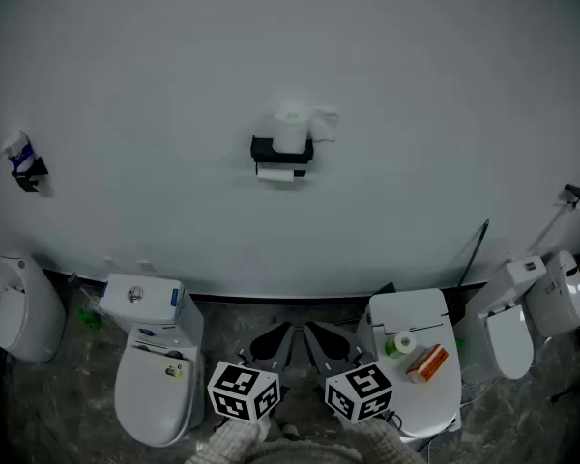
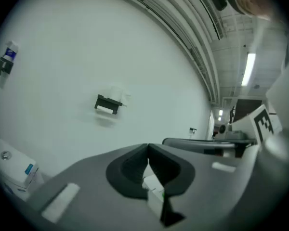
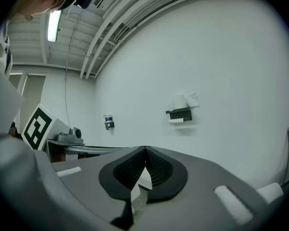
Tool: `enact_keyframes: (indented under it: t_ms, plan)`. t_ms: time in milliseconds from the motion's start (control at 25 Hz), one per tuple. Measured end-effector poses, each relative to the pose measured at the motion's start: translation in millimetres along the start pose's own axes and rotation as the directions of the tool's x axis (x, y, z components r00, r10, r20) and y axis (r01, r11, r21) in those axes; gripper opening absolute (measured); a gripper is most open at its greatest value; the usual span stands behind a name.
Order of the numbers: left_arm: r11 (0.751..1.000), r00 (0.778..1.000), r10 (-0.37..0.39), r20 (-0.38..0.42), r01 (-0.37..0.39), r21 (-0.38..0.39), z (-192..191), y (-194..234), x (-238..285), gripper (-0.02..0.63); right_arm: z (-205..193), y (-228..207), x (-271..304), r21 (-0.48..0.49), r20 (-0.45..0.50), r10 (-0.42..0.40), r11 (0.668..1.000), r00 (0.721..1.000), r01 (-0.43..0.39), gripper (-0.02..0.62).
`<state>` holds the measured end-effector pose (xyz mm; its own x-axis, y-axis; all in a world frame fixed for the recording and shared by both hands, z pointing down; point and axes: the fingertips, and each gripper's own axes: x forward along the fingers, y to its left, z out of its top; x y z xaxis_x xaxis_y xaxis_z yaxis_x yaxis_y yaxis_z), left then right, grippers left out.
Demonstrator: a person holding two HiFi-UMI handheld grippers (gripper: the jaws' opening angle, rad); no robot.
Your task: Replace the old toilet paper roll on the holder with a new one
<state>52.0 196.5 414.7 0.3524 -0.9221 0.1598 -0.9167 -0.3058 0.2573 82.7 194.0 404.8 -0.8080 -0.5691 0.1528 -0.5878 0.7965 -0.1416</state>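
Two tools closed, empty: left tool (image 1: 274,344), right tool (image 1: 321,344), well short of wall (image 1: 435,85). Old roll (image 1: 278,173) hangs in holder (image 1: 281,150), spare roll (image 1: 291,129) atop. Judged light, soft, crushable: pinch through core, gently.

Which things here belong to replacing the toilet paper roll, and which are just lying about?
Belongs to the job:
- holder on the wall
- old roll hanging in it
- spare roll standing on top
- left gripper and right gripper, both shut

Just lying about:
- orange box and small roll on the closed toilet lid
- wall fixture at far left
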Motion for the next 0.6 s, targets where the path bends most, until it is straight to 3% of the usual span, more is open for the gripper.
enact_keyframes:
  t_ms: [320, 600]
  plan:
    - [1.0, 1.0, 0.0, -0.001, 0.0, -0.016, -5.1, 2.5, 18.3, 0.006, -5.3, -18.8, 9.2, -0.006, -0.022, 0.005, 1.0, 1.0, -0.005, -0.015]
    - [1.0, 1.0, -0.006, 0.02, 0.006, 0.003, 11.8, 35.8, 59.0, 0.006, 4.6, -48.4, 50.4, -0.014, -0.006, -0.001, 1.0, 1.0, 0.001, -0.015]
